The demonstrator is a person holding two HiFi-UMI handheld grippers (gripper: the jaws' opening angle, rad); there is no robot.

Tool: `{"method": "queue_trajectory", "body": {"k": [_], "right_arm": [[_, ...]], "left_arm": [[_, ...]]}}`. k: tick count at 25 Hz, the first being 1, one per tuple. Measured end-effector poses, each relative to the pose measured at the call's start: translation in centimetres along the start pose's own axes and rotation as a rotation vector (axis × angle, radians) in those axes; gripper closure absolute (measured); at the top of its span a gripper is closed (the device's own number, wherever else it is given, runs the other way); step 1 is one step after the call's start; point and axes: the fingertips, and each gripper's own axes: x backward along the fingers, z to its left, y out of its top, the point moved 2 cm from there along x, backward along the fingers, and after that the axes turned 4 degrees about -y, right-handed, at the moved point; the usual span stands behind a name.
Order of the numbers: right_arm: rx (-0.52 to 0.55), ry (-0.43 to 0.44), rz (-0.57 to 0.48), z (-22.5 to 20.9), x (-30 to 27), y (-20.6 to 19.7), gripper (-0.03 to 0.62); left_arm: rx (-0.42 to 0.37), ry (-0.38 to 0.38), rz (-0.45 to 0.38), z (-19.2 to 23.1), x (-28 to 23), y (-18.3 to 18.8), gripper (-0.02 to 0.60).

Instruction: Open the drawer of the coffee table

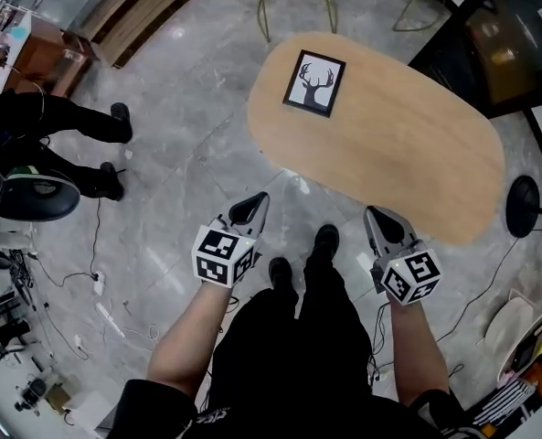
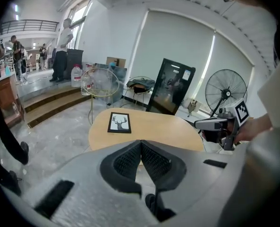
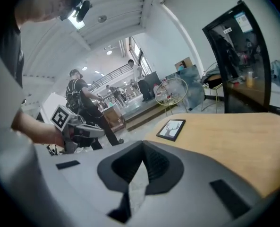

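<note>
Left gripper (image 1: 251,208): jaws together, nothing between them; over the floor, near the surface's near edge.
Right gripper (image 1: 380,219): jaws together, empty; close beside that same edge.
Surface (image 1: 408,154): oval wooden coffee table top, just ahead of both grippers; drawer hidden.
Deer picture (image 1: 314,83): framed, flat on the surface's far left part.
</note>
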Motion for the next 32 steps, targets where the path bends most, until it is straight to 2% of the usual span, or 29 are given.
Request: {"method": "queue_trajectory", "body": {"k": [5,10,14,19,27,31,32], "right_arm": [[0.020,0.015,0.004,-0.9,-3.2,-2.7,0.588],[0.063,-0.011,0.018,-0.5,-4.1,-6.8,0.588],[0.071,-0.039,0.019,-1.2,-5.3,-10.8,0.588],[0.113,-0.043,0.003,-2.5,-7.2,-15.4,0.586],[0.172,-0.071,-0.028,-7.5,-10.1,-22.9,0.565],[0.201,-0.114,-0.037,-10.6,-11.5,-26.2,0.560],[0.206,-0.124,-0.040,-11.1,-11.9,-26.7,0.557]], "left_arm": [[0.015,0.016,-0.011,2.3,-3.6,-2.2,0.572],[0.010,0.019,-0.031,4.5,-5.0,-6.4,0.572],[0.012,0.032,-0.043,7.9,-6.7,-11.0,0.572],[-0.045,0.033,-0.059,10.9,-10.3,-15.7,0.572],[-0.101,0.029,-0.187,14.9,-17.3,-19.1,0.571],[-0.090,0.015,-0.248,17.1,-20.8,-20.7,0.569],[-0.091,0.007,-0.253,17.3,-21.4,-21.2,0.543]]}}
